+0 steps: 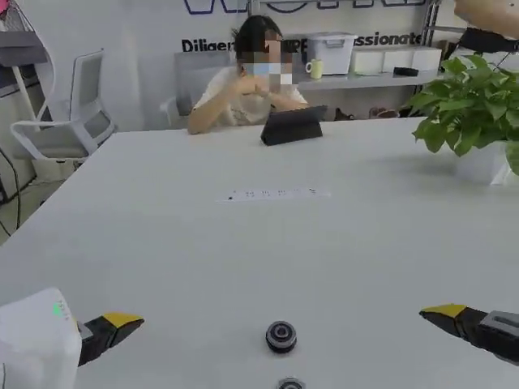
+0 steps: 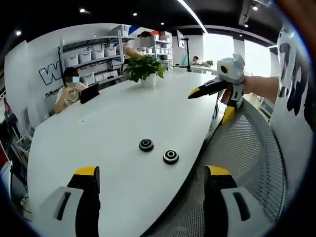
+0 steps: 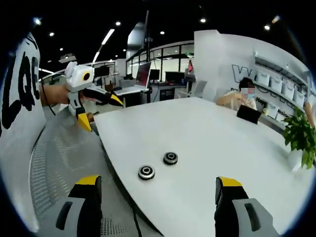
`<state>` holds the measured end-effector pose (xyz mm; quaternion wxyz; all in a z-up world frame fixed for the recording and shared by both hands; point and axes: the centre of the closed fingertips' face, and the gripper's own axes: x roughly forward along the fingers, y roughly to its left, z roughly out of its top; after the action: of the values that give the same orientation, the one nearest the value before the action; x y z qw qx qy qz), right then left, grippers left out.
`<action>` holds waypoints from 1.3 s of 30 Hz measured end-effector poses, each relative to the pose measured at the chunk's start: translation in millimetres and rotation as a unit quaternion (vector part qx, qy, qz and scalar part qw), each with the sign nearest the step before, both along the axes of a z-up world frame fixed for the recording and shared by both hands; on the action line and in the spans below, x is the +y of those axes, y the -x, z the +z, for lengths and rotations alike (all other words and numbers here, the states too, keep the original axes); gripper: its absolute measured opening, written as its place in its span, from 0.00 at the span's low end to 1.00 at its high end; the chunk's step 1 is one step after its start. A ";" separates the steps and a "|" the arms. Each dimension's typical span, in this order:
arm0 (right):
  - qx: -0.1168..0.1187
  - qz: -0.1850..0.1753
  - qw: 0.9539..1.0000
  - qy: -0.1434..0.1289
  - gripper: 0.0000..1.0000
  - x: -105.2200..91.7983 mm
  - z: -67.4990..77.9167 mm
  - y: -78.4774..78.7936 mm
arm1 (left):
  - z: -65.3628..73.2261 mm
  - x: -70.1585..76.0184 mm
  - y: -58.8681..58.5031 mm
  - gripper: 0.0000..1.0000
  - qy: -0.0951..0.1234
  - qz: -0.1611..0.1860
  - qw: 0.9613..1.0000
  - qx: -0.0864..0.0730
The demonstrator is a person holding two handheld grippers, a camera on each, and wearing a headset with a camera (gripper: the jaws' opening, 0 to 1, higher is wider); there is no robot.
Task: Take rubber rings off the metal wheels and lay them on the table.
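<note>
Rubber rings (image 1: 270, 338) aren't off yet. Both metal wheels (image 1: 280, 336) lie flat near the worktop's (image 1: 243, 243) near edge, about 6 o'clock in the head view, so they're easy to reach. The left tool (image 2: 152, 173) and right tool (image 3: 159, 181) hang at 8 and 4 o'clock, jaws spread wide and holding nothing, flanking the wheels for a two-sided grab, I'd guess. Loads of bare room toward 12, and the plant (image 1: 470, 101) is way off at 2.
</note>
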<state>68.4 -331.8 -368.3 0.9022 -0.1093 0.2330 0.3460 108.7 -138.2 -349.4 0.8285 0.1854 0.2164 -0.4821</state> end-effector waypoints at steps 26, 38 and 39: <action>0.003 0.003 1.000 0.009 0.95 -1.5 -3.6 -4.2 | -3.6 -0.7 -5.3 0.85 -0.002 -0.005 1.000 0.005; 0.004 0.006 1.000 0.015 0.94 -1.1 -5.9 -7.8 | -4.5 -0.9 -8.2 0.84 -0.002 -0.006 1.000 0.006; 0.004 0.006 1.000 0.015 0.94 -1.2 -5.9 -8.0 | -4.6 -0.8 -8.3 0.84 -0.002 -0.006 1.000 0.006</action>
<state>76.4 -333.0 -374.2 0.8975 -0.1231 0.2410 0.3483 117.0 -139.0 -354.0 0.8238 0.1851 0.2210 -0.4881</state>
